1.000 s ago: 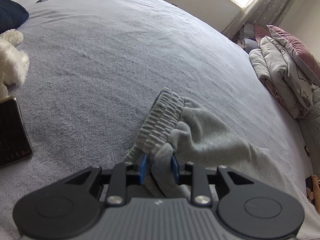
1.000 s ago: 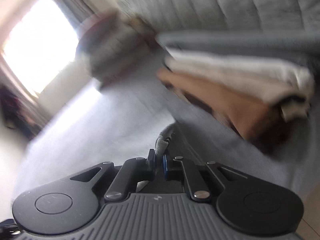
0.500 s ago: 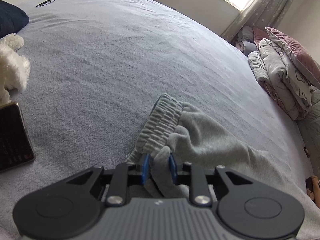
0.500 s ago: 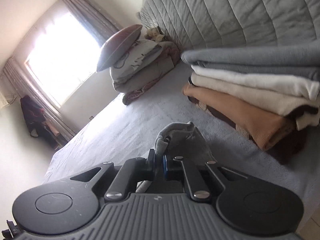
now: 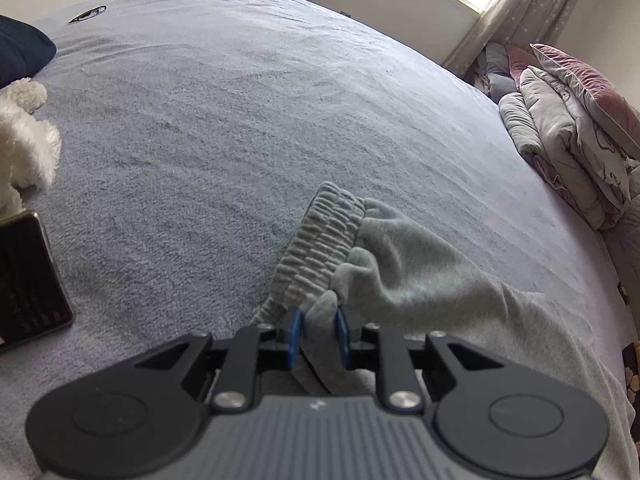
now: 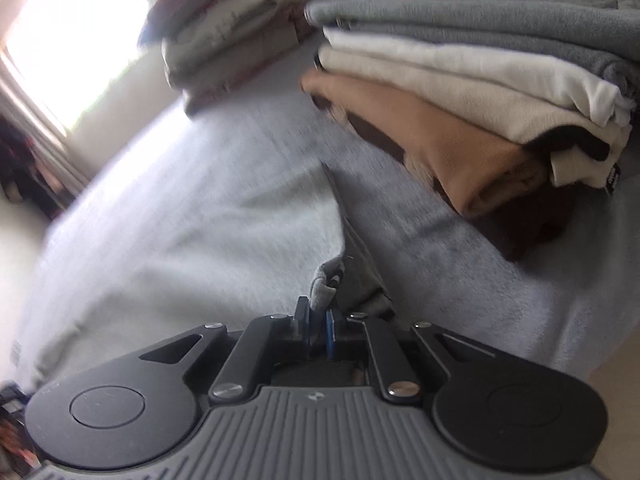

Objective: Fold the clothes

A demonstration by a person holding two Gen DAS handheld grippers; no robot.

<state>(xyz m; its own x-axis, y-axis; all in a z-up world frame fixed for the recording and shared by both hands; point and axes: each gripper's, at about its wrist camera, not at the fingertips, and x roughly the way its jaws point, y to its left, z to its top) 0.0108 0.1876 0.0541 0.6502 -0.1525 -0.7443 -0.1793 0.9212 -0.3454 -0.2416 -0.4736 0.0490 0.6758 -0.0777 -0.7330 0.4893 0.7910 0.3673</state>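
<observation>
Currently, your left gripper [image 5: 318,330] is clamped on a bunch of the grey sweatpants [image 5: 408,264], just behind the ribbed elastic waistband [image 5: 320,248]. Waistband end lies on the bed [image 5: 240,120]; the rest of the garment trails away from the waistband toward the bed's edge.

Your right gripper [image 6: 318,326] is pinched on a thin fold of grey fabric [image 6: 326,280], a taut strip running up from it across the bed. Probably the far end of the same sweatpants, but that view is motion-blurred, so take it as likely only.

Landmarks around the sweatpants:
- Stack of folded clothes [image 6: 480,92] beyond the right gripper, well apart from the held fabric. Grey on top, cream, then tan.
- Rolled bedding and pink pillow [image 5: 580,120] at the bed's far side.
- Phone [image 5: 24,280] and white plush toy [image 5: 20,148] off to the waistband's left, well apart.

Progress, as judged: several items already folded and stacked. This pair is gripped at both ends, stretched, no fold in it yet. Left to do: lay flat, fold, add to the stack.
</observation>
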